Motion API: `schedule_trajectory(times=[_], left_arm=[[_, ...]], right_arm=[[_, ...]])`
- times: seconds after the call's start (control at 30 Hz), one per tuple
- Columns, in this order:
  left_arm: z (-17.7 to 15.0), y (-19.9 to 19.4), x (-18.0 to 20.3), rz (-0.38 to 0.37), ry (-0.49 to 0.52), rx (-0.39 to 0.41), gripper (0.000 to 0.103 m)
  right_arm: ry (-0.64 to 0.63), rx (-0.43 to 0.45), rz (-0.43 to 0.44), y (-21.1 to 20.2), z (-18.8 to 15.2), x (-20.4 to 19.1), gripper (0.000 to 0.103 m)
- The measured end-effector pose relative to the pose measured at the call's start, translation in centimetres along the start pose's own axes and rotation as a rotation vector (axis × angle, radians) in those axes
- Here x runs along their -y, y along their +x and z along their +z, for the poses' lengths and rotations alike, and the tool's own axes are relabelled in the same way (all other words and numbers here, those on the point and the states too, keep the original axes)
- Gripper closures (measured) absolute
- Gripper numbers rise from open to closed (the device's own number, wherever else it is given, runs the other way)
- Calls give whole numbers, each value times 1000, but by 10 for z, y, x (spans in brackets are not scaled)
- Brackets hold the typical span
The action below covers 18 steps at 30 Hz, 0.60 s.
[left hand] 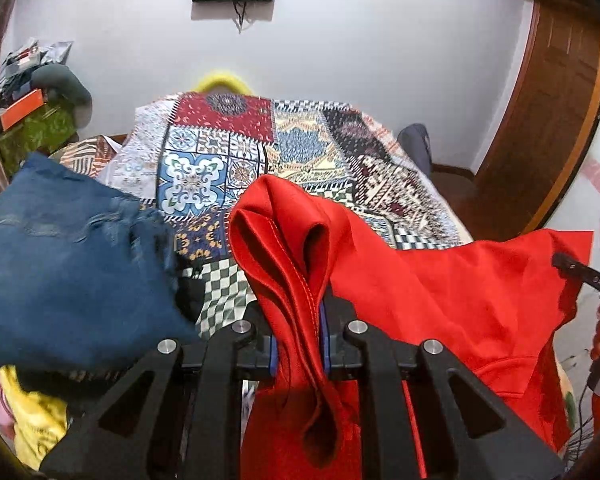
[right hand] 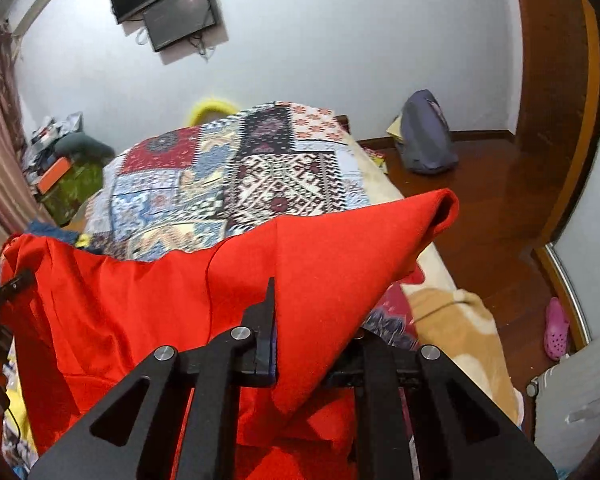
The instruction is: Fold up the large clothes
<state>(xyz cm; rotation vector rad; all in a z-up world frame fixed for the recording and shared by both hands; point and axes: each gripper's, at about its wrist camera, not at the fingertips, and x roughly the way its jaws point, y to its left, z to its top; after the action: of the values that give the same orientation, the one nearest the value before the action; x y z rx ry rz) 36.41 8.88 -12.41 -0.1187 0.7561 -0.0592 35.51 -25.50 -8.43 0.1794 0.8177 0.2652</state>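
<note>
A large red garment [left hand: 440,280] hangs stretched between my two grippers above the bed. In the left wrist view my left gripper [left hand: 300,336] is shut on a bunched fold of the garment that stands up between the blue pads. In the right wrist view the same red garment [right hand: 148,304] drapes over my right gripper [right hand: 300,344], which is shut on it; the cloth hides the right finger. The other gripper shows at the edge of each view, at the far right [left hand: 592,280] and at the far left [right hand: 8,288].
A patchwork-patterned bedspread [left hand: 260,152] covers the bed ahead. Blue jeans [left hand: 68,256] lie at the left over yellow cloth [left hand: 32,416]. A grey bag [right hand: 424,136] and a pink shoe [right hand: 556,328] sit on the wooden floor at the right. A cluttered shelf [left hand: 28,92] stands at the left.
</note>
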Motion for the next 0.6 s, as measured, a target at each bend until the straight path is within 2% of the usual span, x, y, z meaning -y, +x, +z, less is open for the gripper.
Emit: schedule_trajectory(times=[0.13,0.27,0.43,0.53,0.6], left_arm=[[12,57,-3,26,-8,-64,89],[12,108,-6,90,10,-128,88],[3,147,-17,115,-1,-191,86],[-1,156,-21,122,2,-218,77],[-1,154,-22,135,5,-219,67]], right_arm=[[14,-35,-44,40,8,7,90],[8,-93,-96,80,11,15,90],[5,-175,-160,120,5,31,90],[18,-224,-188,134,0,40,86],[12,-237,-212,135,-4,43,81]])
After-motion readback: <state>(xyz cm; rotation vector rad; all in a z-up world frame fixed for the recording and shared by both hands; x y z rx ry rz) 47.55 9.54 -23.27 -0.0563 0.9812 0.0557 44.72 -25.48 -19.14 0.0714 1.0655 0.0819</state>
